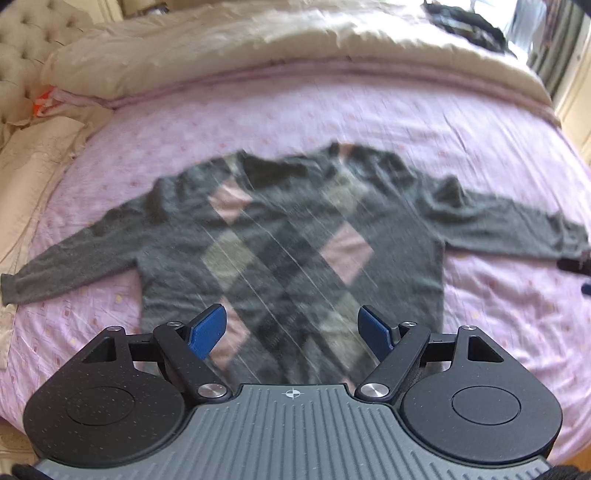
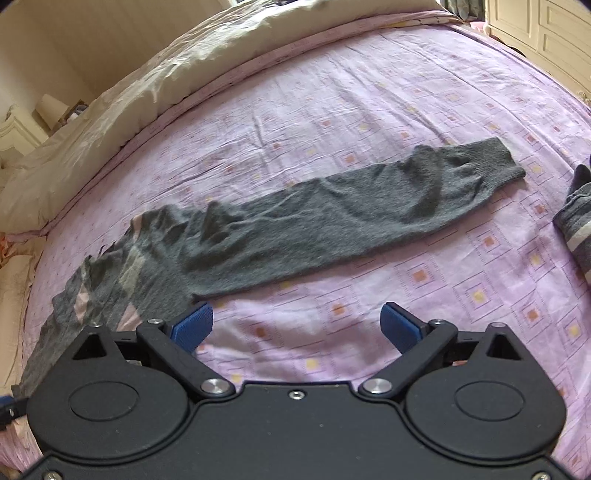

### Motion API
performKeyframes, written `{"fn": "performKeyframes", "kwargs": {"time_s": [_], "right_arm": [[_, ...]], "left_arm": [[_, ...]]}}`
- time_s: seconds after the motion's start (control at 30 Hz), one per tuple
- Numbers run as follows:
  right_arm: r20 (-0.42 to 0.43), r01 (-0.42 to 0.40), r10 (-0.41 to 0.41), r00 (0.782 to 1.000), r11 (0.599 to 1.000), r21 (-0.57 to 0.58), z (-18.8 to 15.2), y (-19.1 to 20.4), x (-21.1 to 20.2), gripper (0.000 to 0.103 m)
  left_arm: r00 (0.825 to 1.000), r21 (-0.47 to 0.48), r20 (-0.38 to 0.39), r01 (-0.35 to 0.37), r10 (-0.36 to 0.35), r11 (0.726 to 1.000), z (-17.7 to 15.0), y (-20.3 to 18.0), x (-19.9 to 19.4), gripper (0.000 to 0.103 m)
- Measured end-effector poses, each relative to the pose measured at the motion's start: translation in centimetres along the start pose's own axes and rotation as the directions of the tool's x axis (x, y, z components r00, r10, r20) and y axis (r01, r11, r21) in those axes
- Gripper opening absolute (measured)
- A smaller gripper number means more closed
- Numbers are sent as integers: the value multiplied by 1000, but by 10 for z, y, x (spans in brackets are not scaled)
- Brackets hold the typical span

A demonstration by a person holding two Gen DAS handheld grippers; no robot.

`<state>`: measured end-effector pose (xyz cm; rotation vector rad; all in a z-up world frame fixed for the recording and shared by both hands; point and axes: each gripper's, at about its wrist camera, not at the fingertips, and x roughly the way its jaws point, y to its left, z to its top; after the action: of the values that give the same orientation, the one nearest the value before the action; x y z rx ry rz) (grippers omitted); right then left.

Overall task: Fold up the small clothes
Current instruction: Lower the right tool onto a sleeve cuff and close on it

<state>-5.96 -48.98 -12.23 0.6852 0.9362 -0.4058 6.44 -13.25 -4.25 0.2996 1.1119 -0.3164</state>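
A small grey sweater [image 1: 288,240] with pink and pale diamond patches lies flat on the pink bedsheet [image 1: 480,140], front up, both sleeves spread out to the sides. My left gripper [image 1: 291,325] is open and empty, held above the sweater's lower hem. In the right wrist view the sweater's right sleeve [image 2: 332,214] stretches across the sheet, its cuff [image 2: 495,158] at the far right. My right gripper [image 2: 297,325] is open and empty, above bare sheet just in front of that sleeve.
A cream duvet [image 1: 221,48] is bunched along the far side of the bed. A tufted headboard [image 1: 22,55] is at the far left. Dark clothes [image 1: 465,22] lie at the back right. Another striped grey garment [image 2: 576,221] lies at the right edge.
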Motion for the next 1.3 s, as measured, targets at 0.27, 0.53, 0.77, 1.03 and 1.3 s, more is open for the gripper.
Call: {"fn": "performKeyframes", "kwargs": {"time_s": [0.27,0.53,0.77,1.03,1.3], "right_arm": [[5,60,-61,998,998,30,58,-70,24,98],[5,117,-117,993,993,34,88,-116,40,92],[21,176,-176,984,984,-15,99,-147,48,77],[34,197,-196,980,980,-9,115,-170,67,77],[4,232,-233,973,972,42,127,-185,100,79]], "left_arm": [[992,-50,-126,-20,13,999,3,-35,16,78],[984,-50,-172,-58,48,997,14,-56,20,78],[977,-45,-207,-65,55,997,14,-61,27,78],[963,-50,-258,-92,76,995,3,-53,29,78],[958,-58,-263,-136,116,989,2,-40,22,78]]}}
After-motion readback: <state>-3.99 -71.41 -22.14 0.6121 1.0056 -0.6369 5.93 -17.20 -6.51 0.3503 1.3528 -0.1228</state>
